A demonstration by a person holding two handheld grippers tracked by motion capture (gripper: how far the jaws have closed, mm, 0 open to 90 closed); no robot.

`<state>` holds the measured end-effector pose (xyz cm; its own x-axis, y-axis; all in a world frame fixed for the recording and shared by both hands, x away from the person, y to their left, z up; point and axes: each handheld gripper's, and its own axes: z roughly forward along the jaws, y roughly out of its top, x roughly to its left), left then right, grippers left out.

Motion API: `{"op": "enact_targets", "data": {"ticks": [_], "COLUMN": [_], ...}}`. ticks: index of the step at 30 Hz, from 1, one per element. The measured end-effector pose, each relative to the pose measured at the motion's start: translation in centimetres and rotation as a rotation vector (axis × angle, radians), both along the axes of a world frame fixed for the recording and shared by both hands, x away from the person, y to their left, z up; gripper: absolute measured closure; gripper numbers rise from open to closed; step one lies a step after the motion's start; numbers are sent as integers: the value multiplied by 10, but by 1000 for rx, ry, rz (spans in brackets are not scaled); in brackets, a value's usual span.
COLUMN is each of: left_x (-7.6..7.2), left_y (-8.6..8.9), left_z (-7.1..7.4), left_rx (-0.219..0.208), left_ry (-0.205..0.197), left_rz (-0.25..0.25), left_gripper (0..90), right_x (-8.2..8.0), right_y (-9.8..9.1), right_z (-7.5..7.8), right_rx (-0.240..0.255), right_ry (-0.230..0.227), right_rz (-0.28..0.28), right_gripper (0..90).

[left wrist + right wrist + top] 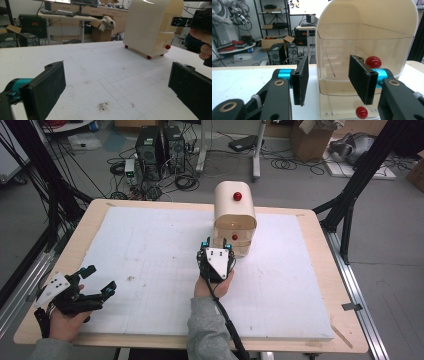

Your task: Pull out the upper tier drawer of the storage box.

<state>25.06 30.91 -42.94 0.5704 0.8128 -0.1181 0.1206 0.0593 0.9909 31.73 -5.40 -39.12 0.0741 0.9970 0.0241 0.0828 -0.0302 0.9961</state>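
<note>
While the left tool (97, 279) rests low at the near left corner of the surface (150, 250), its jaws spread wide and holding nothing, the right tool (216, 245) sits hard up against the front of the drawer unit (235, 202). The unit stands upright toward the far middle of the surface, on small red feet, with the clear drawers facing the person. That facing explains the right tool's approach: it comes straight in from the near side, level with the drawer fronts.

In the right gripper view the jaws stand apart, released, gripping nothing. The red knob (373, 61) of the middle drawer shows just behind the upper edge of the right-hand jaw, not between the two. A lower knob (361, 112) sits beneath the jaws. The judgement is that the tool is lined up to take a knob and pull a drawer, but is offset to one side and needs shifting before closing.

The left tool lies well apart from the unit, apparently parked clear of the work. In its own view the unit (152, 25) and the other hand (205, 41) appear far off across the white surface.
</note>
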Motion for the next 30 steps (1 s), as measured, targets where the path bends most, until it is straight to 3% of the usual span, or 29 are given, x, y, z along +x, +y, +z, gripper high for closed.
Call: {"op": "enact_targets", "data": {"ticks": [11, 17, 23, 30], "left_x": [-1, 0, 0, 2], "left_y": [2, 1, 1, -1], "left_z": [-1, -1, -1, -1], "left_rx": [4, 5, 7, 12], "left_ry": [0, 2, 0, -1], "left_rz": [3, 0, 1, -5], "left_gripper": [17, 17, 17, 17], "right_x": [-1, -4, -7, -8], "right_y": [-3, -16, -48, -51], "right_z": [0, 1, -2, -2], "right_rx": [-13, -11, 2, 1], "right_ry": [-3, -12, -7, -7], "right_rz": [-7, -28, -64, -33], "right_gripper": [501, 501, 501, 500]}}
